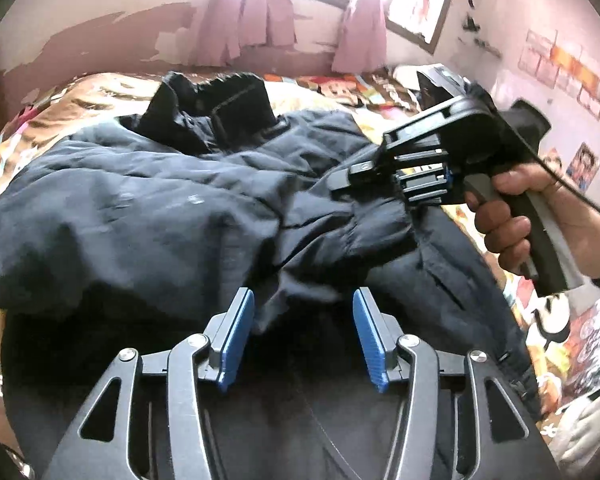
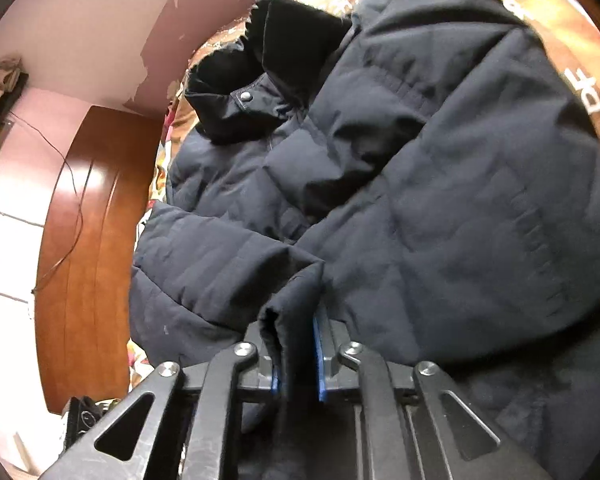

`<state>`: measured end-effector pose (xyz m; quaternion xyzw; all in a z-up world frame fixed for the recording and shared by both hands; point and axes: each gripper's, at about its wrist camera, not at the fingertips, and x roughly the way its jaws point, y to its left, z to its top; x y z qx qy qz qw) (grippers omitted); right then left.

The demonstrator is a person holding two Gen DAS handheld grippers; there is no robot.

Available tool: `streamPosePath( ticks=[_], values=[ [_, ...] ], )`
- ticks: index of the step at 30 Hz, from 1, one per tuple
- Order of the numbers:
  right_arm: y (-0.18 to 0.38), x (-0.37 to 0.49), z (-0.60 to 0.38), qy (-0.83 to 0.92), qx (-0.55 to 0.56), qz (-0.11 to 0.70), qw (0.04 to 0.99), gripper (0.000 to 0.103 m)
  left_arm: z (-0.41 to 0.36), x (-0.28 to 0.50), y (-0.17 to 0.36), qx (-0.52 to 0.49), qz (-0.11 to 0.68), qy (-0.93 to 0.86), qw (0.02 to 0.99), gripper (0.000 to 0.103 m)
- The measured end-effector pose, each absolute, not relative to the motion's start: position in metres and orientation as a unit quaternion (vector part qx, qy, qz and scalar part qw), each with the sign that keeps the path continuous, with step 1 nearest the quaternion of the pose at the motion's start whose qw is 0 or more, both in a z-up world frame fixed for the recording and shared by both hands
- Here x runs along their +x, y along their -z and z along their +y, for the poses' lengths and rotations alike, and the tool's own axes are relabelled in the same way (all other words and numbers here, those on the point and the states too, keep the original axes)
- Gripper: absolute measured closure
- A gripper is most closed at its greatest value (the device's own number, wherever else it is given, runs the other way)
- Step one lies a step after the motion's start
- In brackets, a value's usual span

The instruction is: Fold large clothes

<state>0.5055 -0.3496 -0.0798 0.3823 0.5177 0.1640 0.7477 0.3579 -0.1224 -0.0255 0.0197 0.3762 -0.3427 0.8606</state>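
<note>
Navy quilted fabric is covering most of the bed [image 1: 384, 92]: the puffer jacket [image 1: 148, 200] is lying spread and rumpled on the patterned bedspread, its dark collar [image 1: 216, 108] standing up at the far end. Judging by how it is lying, the folding is only beginning; one side panel or sleeve is sitting bunched toward the middle, but no neat fold is showing, and the sides and the lengthwise fold appear to be left to do.

Left tool [image 1: 303, 336] is hovering low over the near edge of the jacket with its blue pads [image 1: 240, 332] standing partly apart; cloth is lying under and between them, yet the pads are not pressing on it, so it is holding nothing.

Right tool [image 2: 298, 354], gripped by a person's hand [image 1: 512, 216] in the left wrist view, is squeezing nearly shut on a thick ridge of the jacket's edge, the padded fabric standing up between its pads. In the left wrist view its tips are sitting at the jacket's right side.
</note>
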Motion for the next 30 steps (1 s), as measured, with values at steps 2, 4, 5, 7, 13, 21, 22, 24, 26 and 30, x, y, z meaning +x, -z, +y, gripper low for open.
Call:
streamPosePath(
  ticks=[2,4,5,7,13,21,22,24,26,30],
  values=[
    [0.067,0.504,-0.357,-0.163,0.373,0.504,0.762,0.094,-0.114,0.357,0.018,0.012,0.365,0.327,0.872,0.057],
    [0.053,0.503,-0.363,-0.156,0.356,0.488,0.781,0.094,-0.107,0.357,0.012,0.008,0.361,0.314,0.878,0.057],
    [0.045,0.501,-0.368,-0.152,0.347,0.478,0.793,0.095,-0.102,0.359,0.009,0.002,0.36,0.304,0.882,0.057],
    [0.033,0.496,-0.378,-0.142,0.333,0.46,0.811,0.095,-0.094,0.36,0.005,-0.006,0.359,0.293,0.886,0.057],
    [0.024,0.482,-0.408,-0.093,0.294,0.445,0.841,0.095,-0.068,0.365,-0.002,-0.002,0.345,0.245,0.906,0.051],
    [0.046,0.489,-0.402,-0.027,0.22,0.472,0.853,0.07,-0.057,0.418,-0.018,0.012,0.325,0.209,0.922,0.046],
    [0.043,0.49,-0.402,-0.017,0.205,0.466,0.86,0.065,-0.058,0.425,-0.018,0.011,0.327,0.208,0.922,0.046],
    [0.033,0.494,-0.397,-0.016,0.178,0.447,0.876,0.047,-0.062,0.445,-0.018,0.012,0.338,0.21,0.917,0.046],
    [0.022,0.5,-0.386,-0.037,0.146,0.43,0.89,0.046,-0.066,0.457,-0.015,0.013,0.351,0.218,0.911,0.046],
    [0.016,0.511,-0.349,-0.123,0.083,0.428,0.891,0.046,-0.076,0.479,0.004,0.025,0.401,0.232,0.886,0.046]
  ],
)
